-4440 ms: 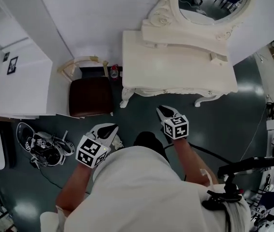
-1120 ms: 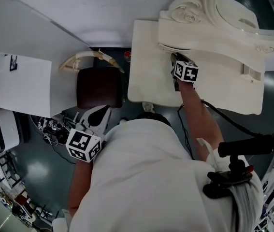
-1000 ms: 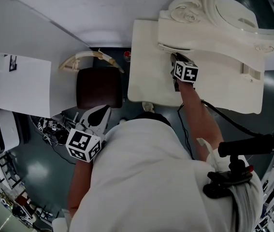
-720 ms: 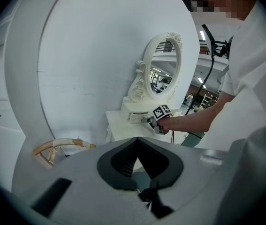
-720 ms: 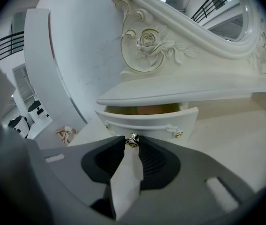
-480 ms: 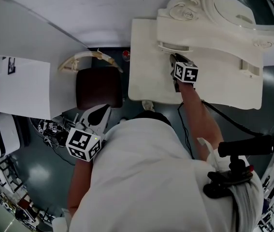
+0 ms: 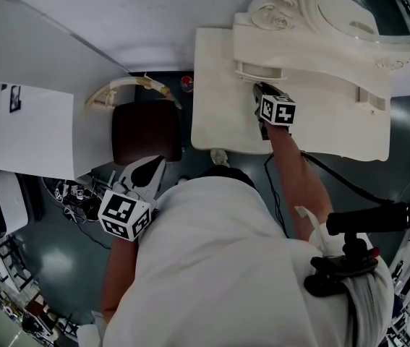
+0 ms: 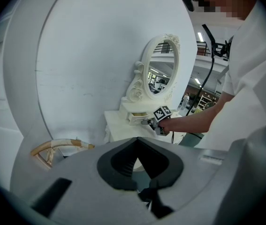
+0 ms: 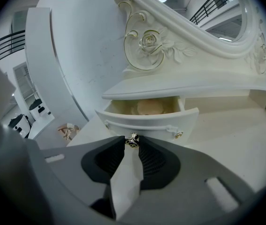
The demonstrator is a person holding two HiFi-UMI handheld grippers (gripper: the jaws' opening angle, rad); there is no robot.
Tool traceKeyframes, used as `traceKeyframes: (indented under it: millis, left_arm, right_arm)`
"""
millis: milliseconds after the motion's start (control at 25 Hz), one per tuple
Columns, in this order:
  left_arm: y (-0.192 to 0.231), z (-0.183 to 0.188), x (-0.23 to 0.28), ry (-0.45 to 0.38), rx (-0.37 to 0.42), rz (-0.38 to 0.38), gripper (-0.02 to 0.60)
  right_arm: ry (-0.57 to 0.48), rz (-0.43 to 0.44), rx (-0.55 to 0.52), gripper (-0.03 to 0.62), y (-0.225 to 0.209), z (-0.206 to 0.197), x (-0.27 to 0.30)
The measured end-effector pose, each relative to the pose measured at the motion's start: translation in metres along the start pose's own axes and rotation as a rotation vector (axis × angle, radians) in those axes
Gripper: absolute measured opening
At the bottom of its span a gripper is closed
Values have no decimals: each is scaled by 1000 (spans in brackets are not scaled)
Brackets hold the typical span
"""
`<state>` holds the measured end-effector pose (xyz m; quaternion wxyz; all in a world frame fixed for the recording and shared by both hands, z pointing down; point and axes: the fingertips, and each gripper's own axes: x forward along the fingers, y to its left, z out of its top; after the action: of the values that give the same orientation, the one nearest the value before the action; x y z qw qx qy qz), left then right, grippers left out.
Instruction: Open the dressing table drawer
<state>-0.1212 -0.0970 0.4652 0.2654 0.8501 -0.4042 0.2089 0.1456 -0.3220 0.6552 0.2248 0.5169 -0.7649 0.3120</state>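
Note:
The cream dressing table stands against the white wall under its oval mirror. Its small curved drawer is pulled partly out beneath the mirror shelf, and pale contents show inside. My right gripper is shut on the drawer's small metal knob. In the head view that gripper rests over the tabletop at the drawer. My left gripper hangs low beside the person's left side, away from the table. Its jaws meet with nothing between them.
A brown padded stool with a curved pale backrest stands left of the table. A white cabinet sits further left. Cables and gear lie on the dark floor. A black cable trails from my right arm.
Since the oldest frame my right gripper has gone from low in front of the table up to the drawer. Over the last second the drawer has come out slightly; the left gripper has stayed put.

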Motion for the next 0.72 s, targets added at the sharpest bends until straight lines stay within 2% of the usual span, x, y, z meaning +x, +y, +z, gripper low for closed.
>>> traceKeyframes:
  millis: [720]
  left_arm:
    - [-7,-10,-6,-3,-4,-7,3]
  right_arm:
    - [11,7,-19,98,2,-11,-7]
